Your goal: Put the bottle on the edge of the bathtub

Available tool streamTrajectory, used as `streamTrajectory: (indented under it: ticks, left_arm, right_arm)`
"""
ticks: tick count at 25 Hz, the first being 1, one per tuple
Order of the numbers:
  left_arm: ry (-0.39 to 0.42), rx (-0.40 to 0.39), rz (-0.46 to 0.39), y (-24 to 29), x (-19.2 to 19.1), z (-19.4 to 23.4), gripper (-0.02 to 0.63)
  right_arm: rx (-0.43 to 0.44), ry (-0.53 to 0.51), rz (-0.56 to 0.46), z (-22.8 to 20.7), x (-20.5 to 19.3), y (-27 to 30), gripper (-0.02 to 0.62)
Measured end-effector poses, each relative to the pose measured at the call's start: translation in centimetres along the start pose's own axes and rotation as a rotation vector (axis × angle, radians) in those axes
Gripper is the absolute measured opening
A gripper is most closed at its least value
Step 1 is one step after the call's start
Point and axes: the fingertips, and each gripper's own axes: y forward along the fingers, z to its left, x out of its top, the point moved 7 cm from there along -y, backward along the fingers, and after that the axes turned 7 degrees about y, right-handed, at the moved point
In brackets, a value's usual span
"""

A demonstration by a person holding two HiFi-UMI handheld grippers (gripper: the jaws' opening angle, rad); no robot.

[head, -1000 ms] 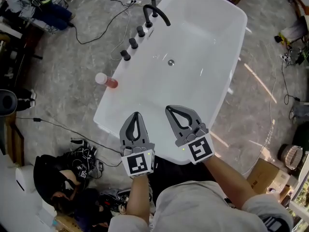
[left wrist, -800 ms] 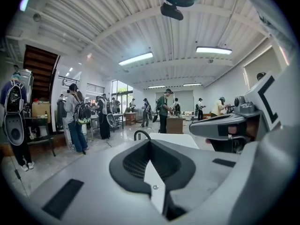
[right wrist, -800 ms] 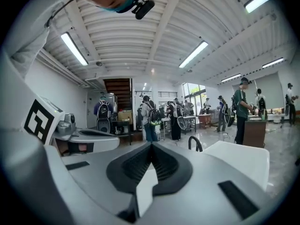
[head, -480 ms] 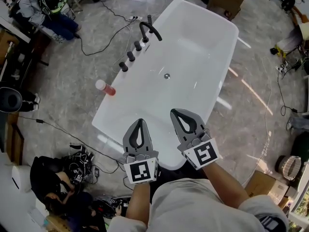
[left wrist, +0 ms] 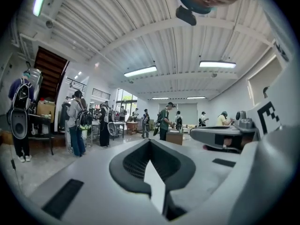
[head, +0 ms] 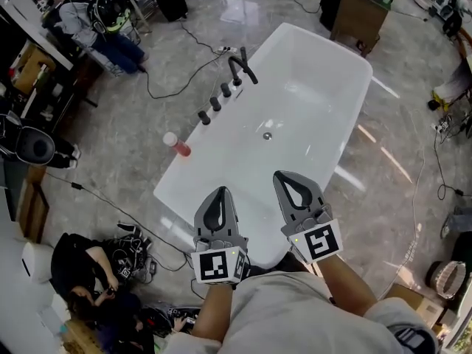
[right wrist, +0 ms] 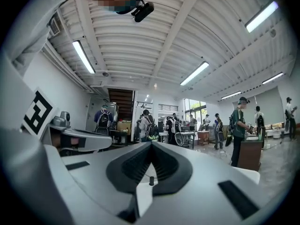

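Left gripper [head: 221, 193] has its jaws pressed fully together with nothing between them, as its own view shows [left wrist: 150, 142]. The right gripper [head: 288, 181] is just the same, closed and empty [right wrist: 151, 144]. Both hang side by side above the near end of the bathtub [head: 317, 87], pointing along it and well apart from the bottle [head: 177, 145].

That bottle, red with a white cap, sits on the bathtub's long rim on the person's left, at the outer edge. It is just nearer the person than the row of dark tap knobs [head: 216, 103]. Beyond the knobs, on the same rim, a curved black spout [head: 243, 65] reaches over the basin. The drain [head: 267, 136] lies in the middle of the bathtub's white bottom.

Left of the bathtub a black cable [head: 169, 87] trails across the grey marbled floor [head: 118, 161]. A brown cabinet [head: 361, 13] stands past the far end.
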Motion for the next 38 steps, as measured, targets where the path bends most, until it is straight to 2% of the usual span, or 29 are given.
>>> streamTrajectory:
  ticks: [6,11,18,38]
  left_arm:
    - [0.041,0.002,-0.005,0.2,0.8,-0.3,0.011]
    - [0.059,-0.013,-0.013,0.3,1.2,-0.3,0.011]
    - [0.058,-0.018,-0.01,0.3,1.3,0.0,0.011]
    - [0.069,-0.007,-0.013,0.2,1.7,0.9,0.011]
  right_arm:
    - [0.026,-0.036,-0.023,0.8,1.4,0.2,0.006]
    - [0.029,0.012,-0.014,1.4,1.6,0.2,0.006]
    - [0.021,0.032,0.034,1.7,1.5,0.4,0.006]
    - [0.01,-0.022,0.0,1.8,2.2,0.9,0.006]
